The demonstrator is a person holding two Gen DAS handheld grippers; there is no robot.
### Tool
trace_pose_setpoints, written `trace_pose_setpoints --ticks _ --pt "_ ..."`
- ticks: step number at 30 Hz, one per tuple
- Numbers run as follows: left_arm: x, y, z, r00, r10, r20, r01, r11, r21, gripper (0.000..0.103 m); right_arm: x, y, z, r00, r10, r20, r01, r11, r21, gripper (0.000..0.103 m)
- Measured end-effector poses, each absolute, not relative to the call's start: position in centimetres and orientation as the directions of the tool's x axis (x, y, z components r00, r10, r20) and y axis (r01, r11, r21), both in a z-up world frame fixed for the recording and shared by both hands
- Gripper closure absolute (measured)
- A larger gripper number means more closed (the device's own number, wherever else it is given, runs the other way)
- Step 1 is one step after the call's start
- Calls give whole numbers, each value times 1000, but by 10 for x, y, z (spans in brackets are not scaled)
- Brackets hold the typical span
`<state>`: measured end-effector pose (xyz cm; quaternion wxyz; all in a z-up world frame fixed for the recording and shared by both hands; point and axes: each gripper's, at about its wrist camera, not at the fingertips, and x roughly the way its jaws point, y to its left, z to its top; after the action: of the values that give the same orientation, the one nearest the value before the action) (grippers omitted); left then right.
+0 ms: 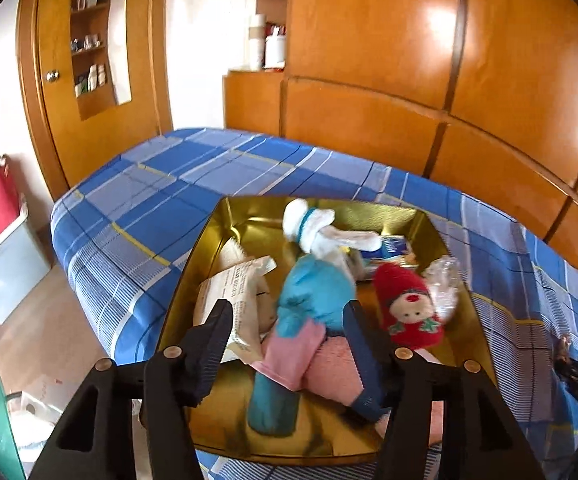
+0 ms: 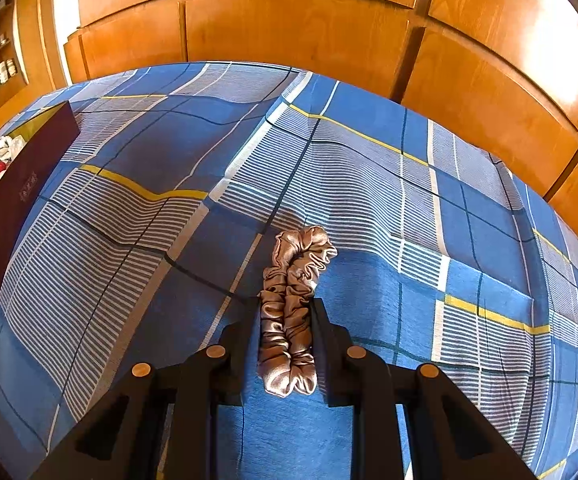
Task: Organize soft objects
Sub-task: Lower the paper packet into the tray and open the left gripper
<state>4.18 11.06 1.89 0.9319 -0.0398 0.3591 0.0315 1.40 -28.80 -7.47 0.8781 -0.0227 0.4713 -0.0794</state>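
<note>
While several soft items are already gathered in the gold tin (image 1: 193, 280), one is not yet stowed: a beige satin scrunchie (image 2: 289, 312), seen at lower centre of the right wrist view, pinched flat between the jaws of the right gripper (image 2: 285, 308) over the blue plaid bedspread (image 2: 369, 200).

Contents of the tin, centre of the left wrist view: a blue and white plush doll (image 1: 313, 280) with pink clothing, a red plush figure (image 1: 409, 308), a beige item under a printed packet (image 1: 237, 292), a crumpled clear wrapper (image 1: 445, 280), and a small blue-white pack at the far wall.

The left gripper (image 1: 285, 316) is held over the tin with jaws apart, either side of the doll; no grip is made.

The tin's dark outer wall (image 2: 13, 208) appears at the left edge of the right wrist view, well apart from the scrunchie.

Judged status: mostly done; transfer of the scrunchie into the tin is outstanding.
</note>
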Motion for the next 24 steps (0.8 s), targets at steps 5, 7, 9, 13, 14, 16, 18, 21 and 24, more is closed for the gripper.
trace_pose_setpoints --ticks 5,7,9,13,14,16,18,21,24 --pt "29 102 29 759 13 -651 -62 997 -53 41 15 -284 -73 528 -187 -828 140 981 -132 81" --pt "26 101 31 761 11 -649 -58 997 -51 41 15 -283 -72 521 -188 -832 151 980 -127 82" --pt "24 101 31 761 12 -649 -59 997 -52 40 15 -282 -71 519 -179 -836 157 981 -113 82" --pt "21 101 31 759 11 -651 -59 997 -52 39 15 -274 -68 520 -134 -843 146 987 -67 82" --pt "20 101 30 758 11 -652 -59 997 -52 39 15 -271 -68 521 -126 -844 137 989 -62 82" --pt "19 102 30 756 10 -654 -62 996 -57 37 15 -263 -67 521 -110 -846 120 991 -55 82" --pt "18 102 30 757 12 -653 -64 996 -56 36 16 -257 -67 521 -89 -849 104 994 -41 82" --pt "17 103 30 756 9 -654 -64 996 -60 34 18 -247 -66 517 -62 -854 86 996 -20 82" --pt "16 104 30 756 9 -655 -66 996 -63 33 21 -235 -61 523 -28 -852 59 998 3 82"
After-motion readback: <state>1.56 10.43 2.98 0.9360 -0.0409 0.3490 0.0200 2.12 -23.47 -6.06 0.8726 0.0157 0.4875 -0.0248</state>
